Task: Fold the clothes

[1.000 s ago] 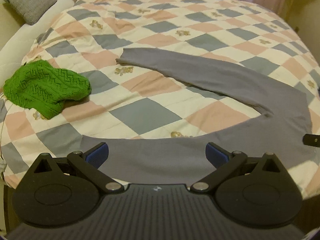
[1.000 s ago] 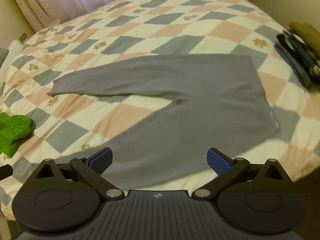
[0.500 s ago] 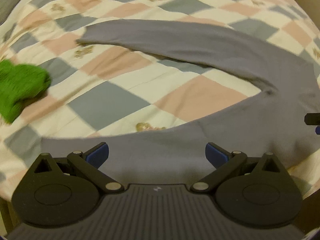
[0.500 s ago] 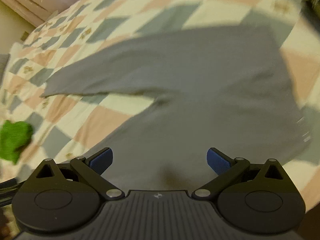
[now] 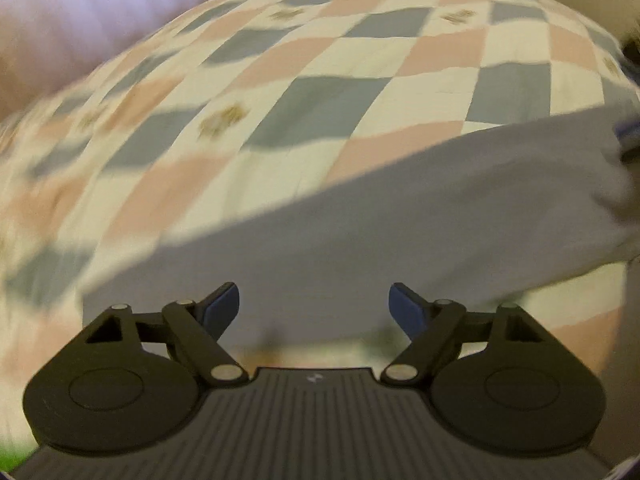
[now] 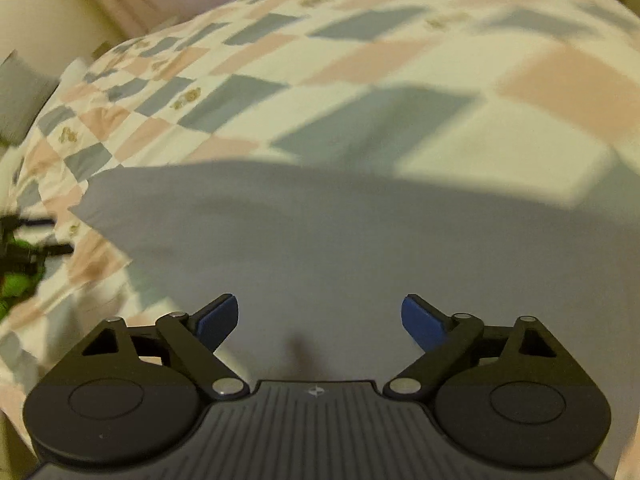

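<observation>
Grey trousers (image 5: 400, 240) lie flat on the checked quilt (image 5: 320, 80). Left gripper (image 5: 314, 308) and right gripper (image 6: 320, 316) have dropped close over the near edge since a second ago; jaws closing, cloth between, not yet pinched: grasp imminent.

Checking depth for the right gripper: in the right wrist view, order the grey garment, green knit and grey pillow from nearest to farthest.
1. grey garment, right under the closing jaws
2. green knit, left edge
3. grey pillow, far upper left
</observation>
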Motion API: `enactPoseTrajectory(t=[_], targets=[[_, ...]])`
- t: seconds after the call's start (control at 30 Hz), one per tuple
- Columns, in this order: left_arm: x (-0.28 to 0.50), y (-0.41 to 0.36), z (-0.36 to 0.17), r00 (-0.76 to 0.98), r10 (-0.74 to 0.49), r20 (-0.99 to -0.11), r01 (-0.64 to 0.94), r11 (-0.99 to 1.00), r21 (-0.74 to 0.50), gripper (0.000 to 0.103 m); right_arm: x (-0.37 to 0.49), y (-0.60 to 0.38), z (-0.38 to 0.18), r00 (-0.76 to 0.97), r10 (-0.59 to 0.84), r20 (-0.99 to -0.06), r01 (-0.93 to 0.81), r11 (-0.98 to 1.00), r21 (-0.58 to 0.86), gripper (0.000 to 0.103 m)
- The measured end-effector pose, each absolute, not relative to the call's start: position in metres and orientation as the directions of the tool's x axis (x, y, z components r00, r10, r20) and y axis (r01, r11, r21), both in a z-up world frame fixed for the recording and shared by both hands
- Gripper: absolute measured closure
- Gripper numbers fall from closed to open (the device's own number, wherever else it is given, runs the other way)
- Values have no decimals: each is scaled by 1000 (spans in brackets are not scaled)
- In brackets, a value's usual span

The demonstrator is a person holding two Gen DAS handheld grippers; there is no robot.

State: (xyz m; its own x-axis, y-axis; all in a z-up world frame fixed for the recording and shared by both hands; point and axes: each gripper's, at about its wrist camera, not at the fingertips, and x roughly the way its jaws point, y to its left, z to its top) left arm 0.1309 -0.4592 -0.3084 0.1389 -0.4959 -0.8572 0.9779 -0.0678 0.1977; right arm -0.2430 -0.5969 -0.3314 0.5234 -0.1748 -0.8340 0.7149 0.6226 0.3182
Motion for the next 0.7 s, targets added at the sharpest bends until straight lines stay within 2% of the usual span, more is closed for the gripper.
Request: enactPoseTrajectory(t=[0.1, 0.23, 0.43, 0.47, 0.5, 0.53, 0.63, 0.67, 0.7], targets=[[147, -489, -327, 95, -515, -852, 948, -213, 235, 23, -214, -627, -338, 539, -168, -826, 631, 729, 264, 15], [172, -523, -352, 46, -473, -880, 909, -345, 233, 24, -178, -650, -348, 539, -139, -831, 519, 831, 198, 21], [191, -547, -370, 29, -451, -892, 858, -447, 254, 24, -147, -660, -369, 458, -73, -886, 407, 903, 136, 23], [196, -551, -374, 20, -435, -900, 855, -459, 241, 24, -145, -662, -372, 442, -56, -895, 398, 907, 140, 27], [199, -555, -379, 13, -408, -913, 854, -471, 222, 29, -144, -663, -375, 429, -39, -902, 395, 907, 149, 33], [202, -559, -386, 6, -370, -929, 854, -481, 197, 42, -142, -665, -379, 417, -21, -909, 392, 906, 159, 34], [206, -564, -399, -23, -306, -952, 863, -487, 136, 61, -138, -667, -383, 392, 0, -920, 383, 909, 163, 46], [205, -564, -400, -23, -308, -951, 861, -490, 137, 66, -137, -666, -384, 388, 3, -922, 382, 910, 163, 56], [203, -562, -400, -21, -313, -949, 858, -493, 143, 81, -137, -665, -383, 388, 5, -922, 380, 910, 165, 68]])
